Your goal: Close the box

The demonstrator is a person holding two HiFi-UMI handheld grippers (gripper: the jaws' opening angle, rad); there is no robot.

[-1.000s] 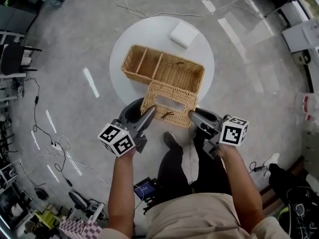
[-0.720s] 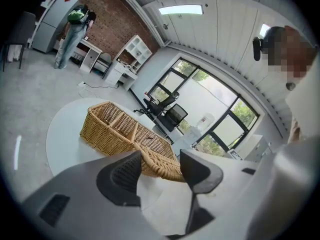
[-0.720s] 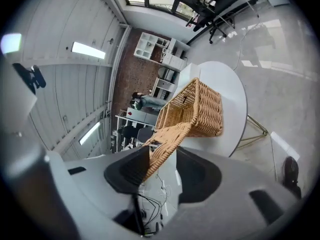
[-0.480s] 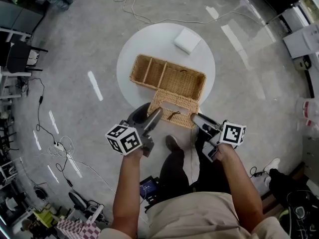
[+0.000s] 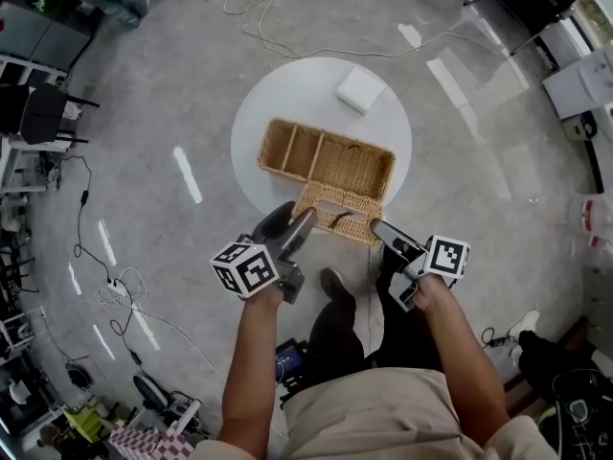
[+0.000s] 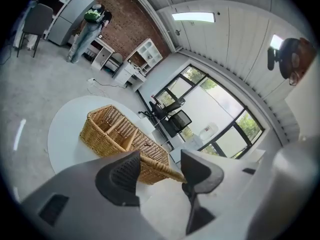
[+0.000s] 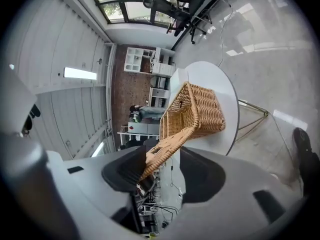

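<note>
Lid half-raised: the left claw point(image 5: 305, 220) and right claw point(image 5: 377, 226) are opening, the wicker lid point(image 5: 337, 213) loose between their jaws. Just beyond them the box point(image 5: 326, 159) sits uncovered on the counter point(image 5: 287, 94), not yet closed.

A round white worktop point(image 5: 273, 113) is standing on a grey floor point(image 5: 144, 65), with a white square pad point(image 5: 361, 89) lying near its far edge. Cables point(image 5: 251, 8) are trailing across the floor beyond it. A dark chair point(image 5: 43, 113) is sitting at the left. A person point(image 6: 90, 24) is standing by a brick wall point(image 6: 125, 19), and black office chairs point(image 6: 175, 116) are standing by the windows point(image 6: 220, 114).
</note>
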